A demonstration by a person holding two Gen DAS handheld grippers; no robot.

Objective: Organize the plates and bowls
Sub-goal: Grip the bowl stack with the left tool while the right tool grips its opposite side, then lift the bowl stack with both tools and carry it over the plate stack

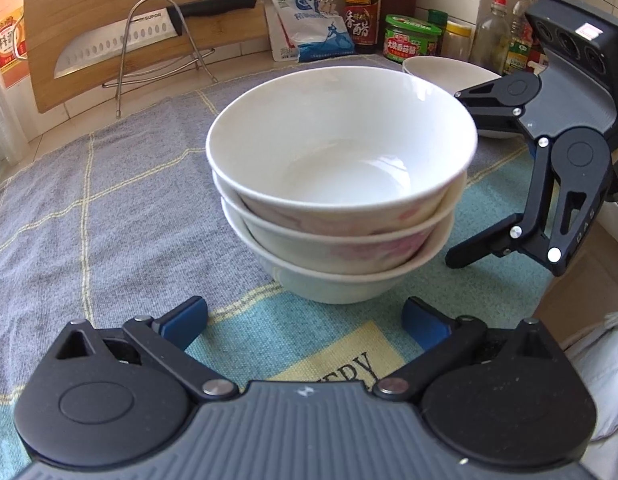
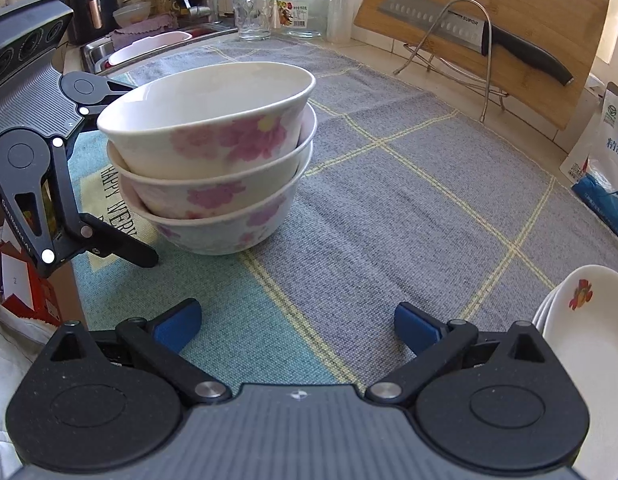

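Here the left gripper (image 1: 305, 322), its blue-padded fingers spread wide and holding nothing, hovers just before a stack of three glossy white porcelain bowls with pink flower prints (image 1: 341, 188). The right gripper (image 2: 297, 326) is likewise released and empty, facing the same stack from the other side. The bowls look nested already, the top one sitting slightly tilted, so that part of the job seems done. Beside the right gripper lie shallow white ceramic plates with a red motif (image 2: 581, 308), apparently stacked too; whether more remains I cannot tell. Everything rests on a coarse woven grey-and-teal checked cloth (image 2: 409, 208).
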